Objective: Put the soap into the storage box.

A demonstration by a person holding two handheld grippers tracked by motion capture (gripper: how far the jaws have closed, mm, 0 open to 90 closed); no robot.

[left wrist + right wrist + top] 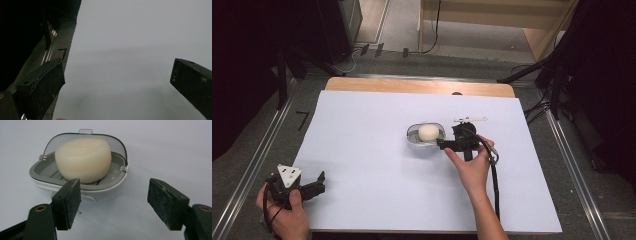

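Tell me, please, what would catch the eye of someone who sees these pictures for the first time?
First, the cream-coloured bar of soap that sits in a small soap box with its clear lid tipped back, near the middle of the white sheet. The right hand-held gripper points at the box from close by, its jaws apart with nothing between them. The left hand-held gripper rests at the sheet's near left corner, jaws apart.

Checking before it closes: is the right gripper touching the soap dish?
Apart. The right gripper view shows white table between the right gripper and the soap dish.
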